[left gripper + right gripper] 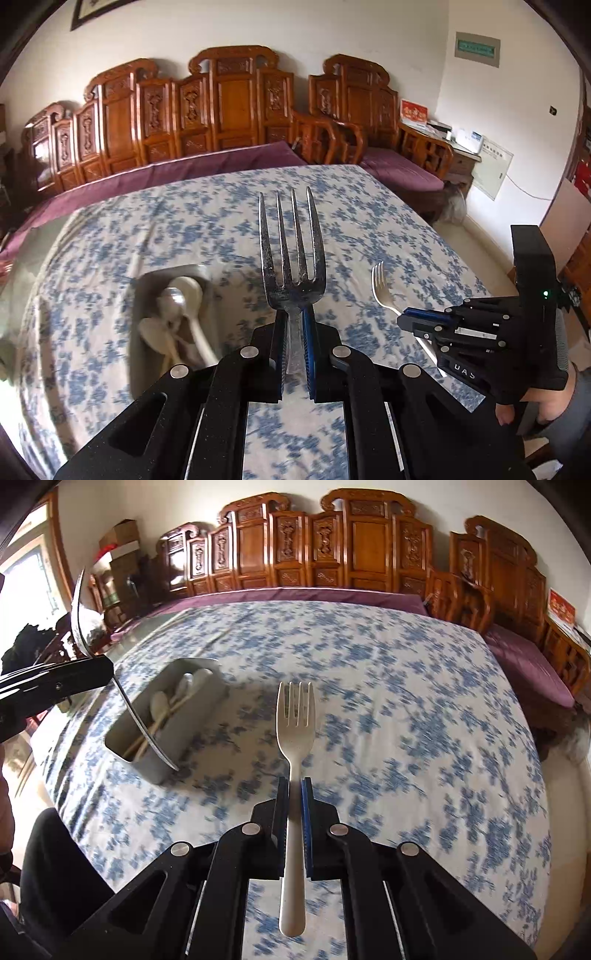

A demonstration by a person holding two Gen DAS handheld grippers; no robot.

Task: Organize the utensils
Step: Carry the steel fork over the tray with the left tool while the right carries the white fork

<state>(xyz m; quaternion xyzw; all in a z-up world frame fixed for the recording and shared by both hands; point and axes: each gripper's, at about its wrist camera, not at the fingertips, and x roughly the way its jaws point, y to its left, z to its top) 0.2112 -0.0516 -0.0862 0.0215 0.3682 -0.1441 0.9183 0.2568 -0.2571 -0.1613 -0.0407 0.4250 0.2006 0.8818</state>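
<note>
A table under a blue-flowered cloth (406, 686) fills both views, with a carved wooden bench (229, 107) at twelve o'clock behind it. On the cloth sits a grey tray (207, 701), at ten o'clock in the right wrist view, holding pale spoons (184, 314). The left gripper (294, 343) is clamped on a metal fork (291, 251), tines up, held above the cloth. The right gripper (295, 812) pinches a pale fork (295, 720) by its handle, at three o'clock from the left one.
</note>
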